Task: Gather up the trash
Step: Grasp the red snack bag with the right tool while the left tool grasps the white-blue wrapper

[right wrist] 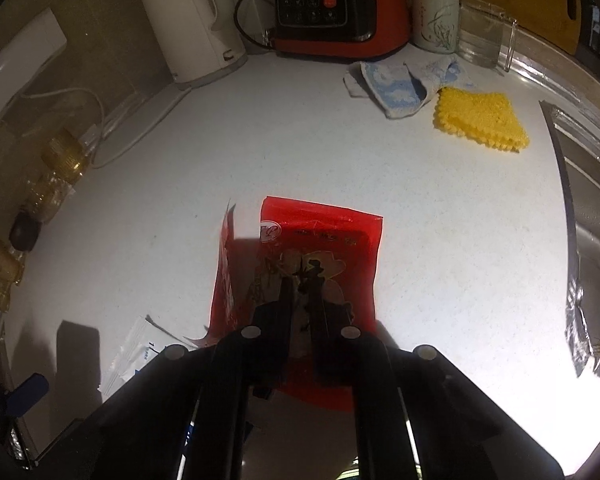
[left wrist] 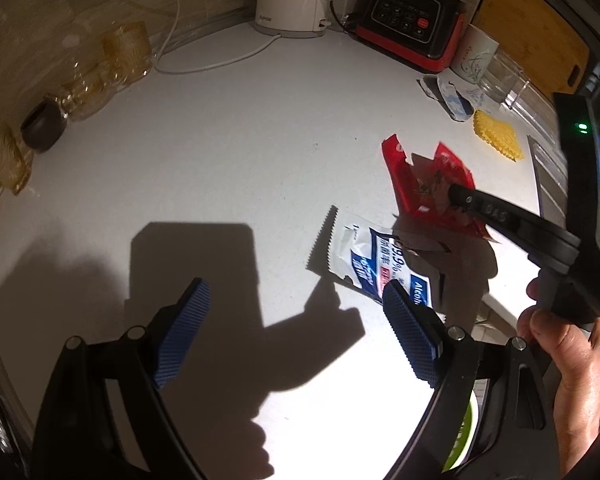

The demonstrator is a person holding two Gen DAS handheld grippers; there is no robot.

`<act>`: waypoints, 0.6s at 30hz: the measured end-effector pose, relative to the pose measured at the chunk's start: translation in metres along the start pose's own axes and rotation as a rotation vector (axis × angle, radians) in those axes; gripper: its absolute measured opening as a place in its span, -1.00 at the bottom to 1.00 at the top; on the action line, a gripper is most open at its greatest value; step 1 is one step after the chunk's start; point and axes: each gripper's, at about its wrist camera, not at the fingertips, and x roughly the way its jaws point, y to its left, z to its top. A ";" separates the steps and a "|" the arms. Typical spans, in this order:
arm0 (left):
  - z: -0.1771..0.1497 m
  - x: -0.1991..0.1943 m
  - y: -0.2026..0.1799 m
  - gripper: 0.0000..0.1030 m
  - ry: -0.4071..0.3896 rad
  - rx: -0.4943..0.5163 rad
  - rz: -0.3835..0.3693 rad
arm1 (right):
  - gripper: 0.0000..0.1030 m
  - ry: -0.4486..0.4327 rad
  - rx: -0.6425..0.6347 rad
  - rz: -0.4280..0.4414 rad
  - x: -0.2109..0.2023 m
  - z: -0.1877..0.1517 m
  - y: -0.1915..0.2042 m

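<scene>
Right wrist: right gripper [right wrist: 302, 280] clamps red wrapper [right wrist: 320, 236] (lifted off counter).

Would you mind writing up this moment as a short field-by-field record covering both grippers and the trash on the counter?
setting: white kitchen counter
right gripper: shut on red wrapper, lifted off the counter
left gripper: open, empty, above the counter
trash not yet collected: alcohol wipe packet, lying flat beside the left gripper's right finger
nearby non-trash: yellow sponge, blue-white cloth, white kettle, red blender base
right edge: sink
</scene>
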 end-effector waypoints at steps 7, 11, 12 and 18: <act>-0.002 0.001 -0.031 0.71 0.006 -0.130 0.050 | -0.82 -0.058 -0.065 0.039 -0.026 0.012 -0.031; 0.002 0.012 -0.053 0.71 0.020 -0.252 0.120 | -0.82 -0.056 -0.117 0.082 -0.033 0.016 -0.053; 0.003 0.016 -0.058 0.71 0.026 -0.284 0.144 | -0.82 -0.053 -0.132 0.102 -0.034 0.017 -0.059; 0.012 0.041 -0.071 0.71 0.036 -0.471 0.262 | -0.82 -0.030 -0.211 0.202 -0.033 0.022 -0.080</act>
